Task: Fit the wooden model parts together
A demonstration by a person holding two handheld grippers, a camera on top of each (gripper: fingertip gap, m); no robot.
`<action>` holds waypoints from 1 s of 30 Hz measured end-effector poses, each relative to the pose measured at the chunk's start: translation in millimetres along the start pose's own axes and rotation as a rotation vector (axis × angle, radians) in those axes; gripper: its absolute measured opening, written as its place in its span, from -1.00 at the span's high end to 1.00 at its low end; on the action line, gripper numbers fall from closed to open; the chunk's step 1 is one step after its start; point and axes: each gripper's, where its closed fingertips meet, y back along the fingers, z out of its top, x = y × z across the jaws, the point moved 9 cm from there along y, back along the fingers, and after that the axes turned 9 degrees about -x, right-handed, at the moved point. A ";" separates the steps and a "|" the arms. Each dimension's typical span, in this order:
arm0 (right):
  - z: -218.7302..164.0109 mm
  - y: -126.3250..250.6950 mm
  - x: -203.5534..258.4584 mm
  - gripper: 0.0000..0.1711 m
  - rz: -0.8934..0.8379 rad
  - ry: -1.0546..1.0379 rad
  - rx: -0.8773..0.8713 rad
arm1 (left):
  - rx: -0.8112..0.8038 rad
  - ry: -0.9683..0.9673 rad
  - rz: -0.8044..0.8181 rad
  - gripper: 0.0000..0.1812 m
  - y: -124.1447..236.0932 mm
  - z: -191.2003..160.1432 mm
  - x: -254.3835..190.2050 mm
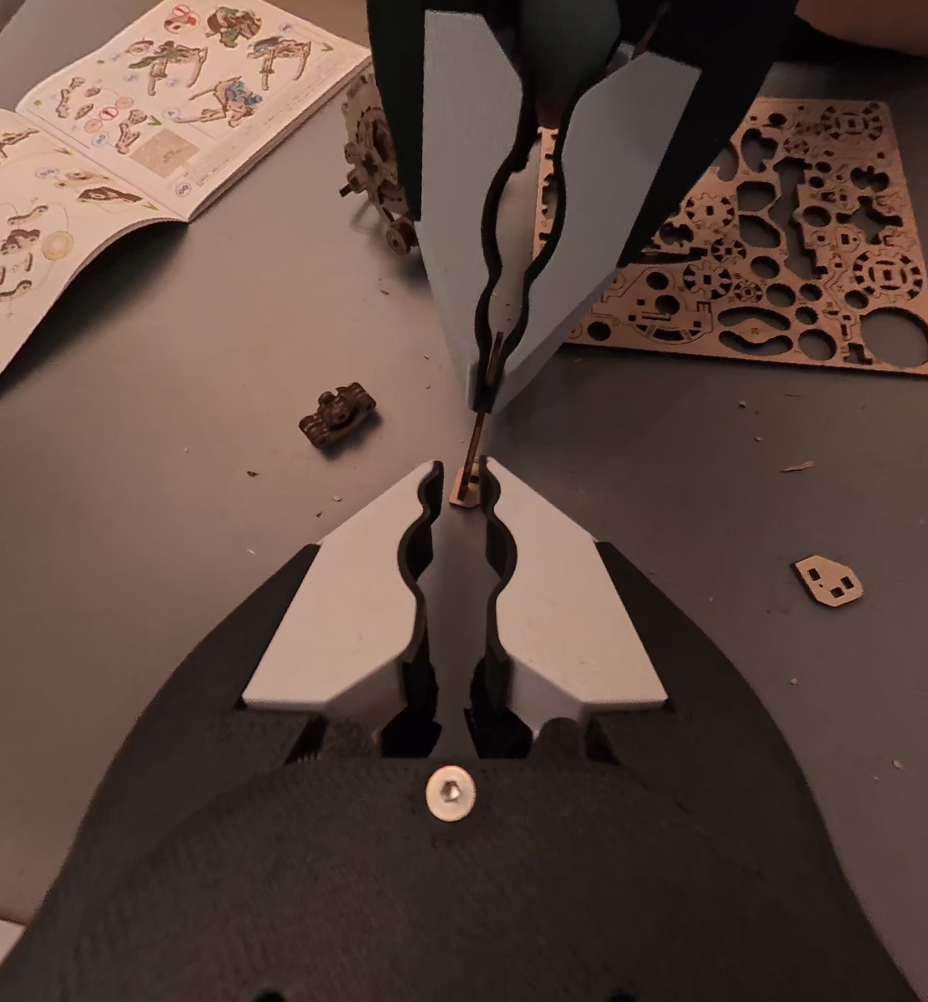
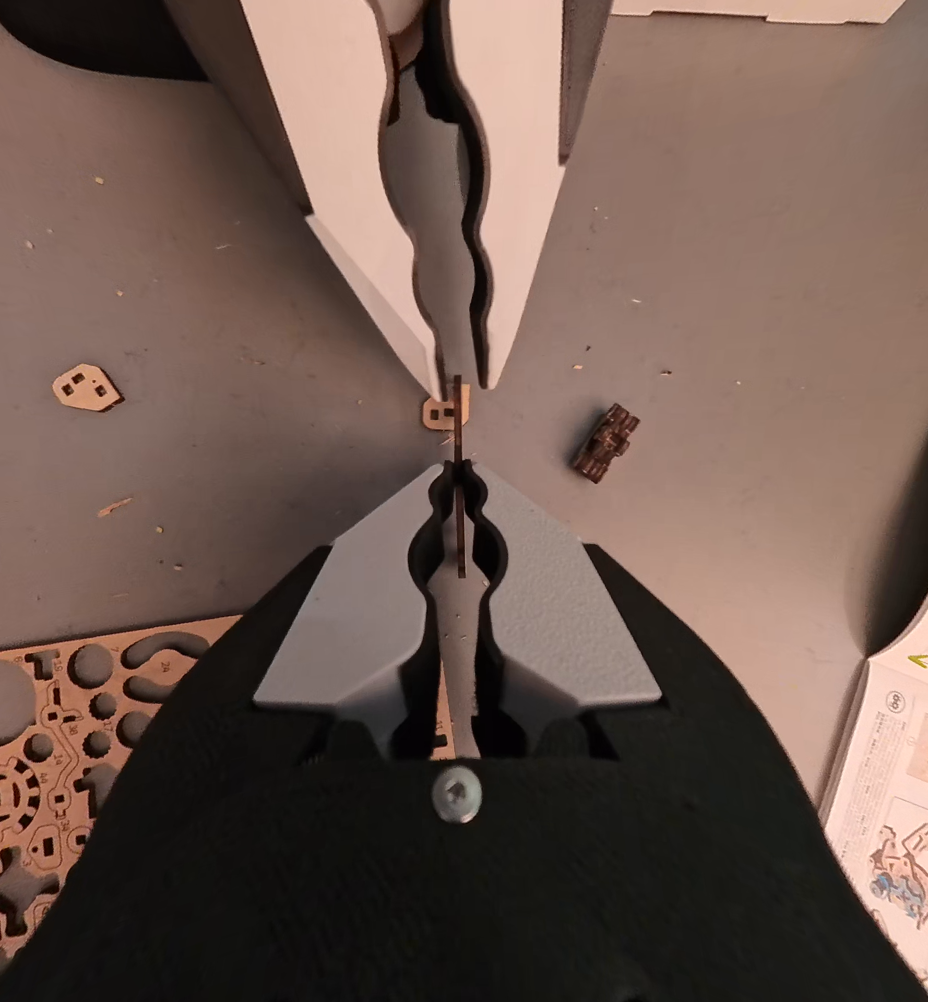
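My left gripper [image 1: 462,465] rises from the bottom of the left wrist view with its jaws narrowly apart. A small light wooden plate [image 1: 463,488] with slots sits tilted between its fingertips. My right gripper [image 2: 457,465] is shut on a thin dark wooden strip [image 2: 459,520], seen edge-on. The strip's far end meets the small plate [image 2: 439,415] at the tips of the left gripper [image 2: 462,382]. In the left wrist view the right gripper [image 1: 484,401] comes down from the top, and the strip [image 1: 477,439] points into the plate.
On the grey table [image 1: 180,488] lie an open instruction booklet [image 1: 125,135], a laser-cut wooden sheet [image 1: 776,244], a partly built gear model [image 1: 375,162], a small dark assembled block [image 1: 338,422] and a loose slotted plate [image 1: 825,583]. Wood chips are scattered around. My two grippers' fingertips are within a few centimetres of each other. Left tips and right tips are each some 5 centimeters from the small dark assembled block [image 1: 338,422].
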 end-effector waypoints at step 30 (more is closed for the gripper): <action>11.6 -7.7 10.1 0.87 -0.050 0.166 -0.058 | 0.155 -0.106 0.026 0.99 -3.9 -2.3 -11.0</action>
